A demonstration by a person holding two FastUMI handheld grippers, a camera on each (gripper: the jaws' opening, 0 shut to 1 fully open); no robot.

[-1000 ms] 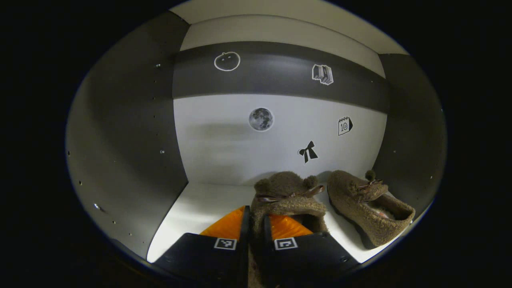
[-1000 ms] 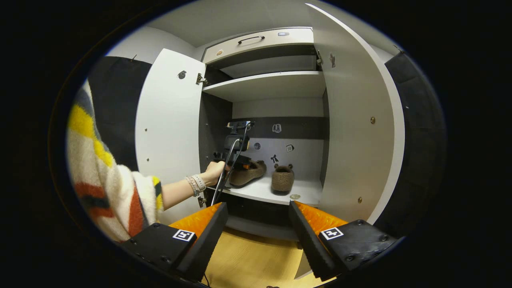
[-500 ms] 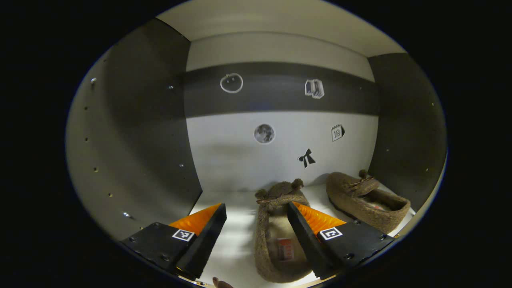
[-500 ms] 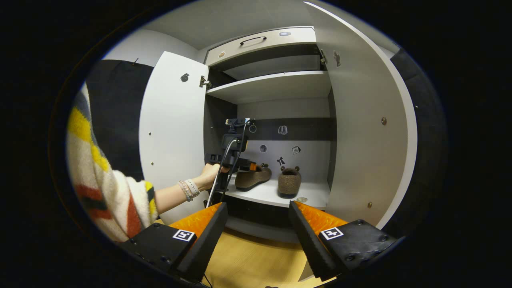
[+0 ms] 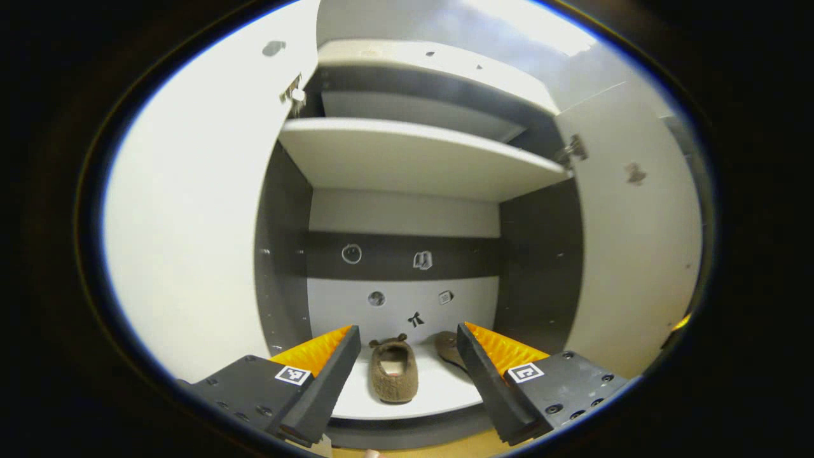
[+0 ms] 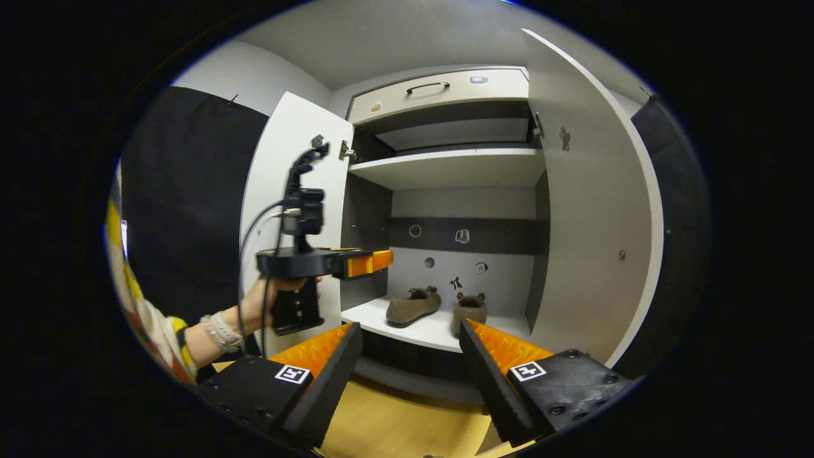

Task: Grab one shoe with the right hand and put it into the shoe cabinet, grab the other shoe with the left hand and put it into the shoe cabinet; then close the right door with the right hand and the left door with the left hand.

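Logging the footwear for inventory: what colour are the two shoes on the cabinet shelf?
Brown and fuzzy, both shoes; clearest in the right gripper view.

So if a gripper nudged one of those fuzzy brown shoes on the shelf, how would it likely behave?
The shoe looks soft and fleecy, so it would probably flex under the fingers rather than resist. It sits flat on its sole on the smooth white shelf, so it likely slides, not tips. It appears light for its size, though weight is a guess.

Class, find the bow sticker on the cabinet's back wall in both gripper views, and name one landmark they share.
Left gripper view: bow sticker, low centre, above the nearer shoe.
Right gripper view: bow sticker, centre, between and above both shoes.
Shared landmark: the dark band across the back wall.
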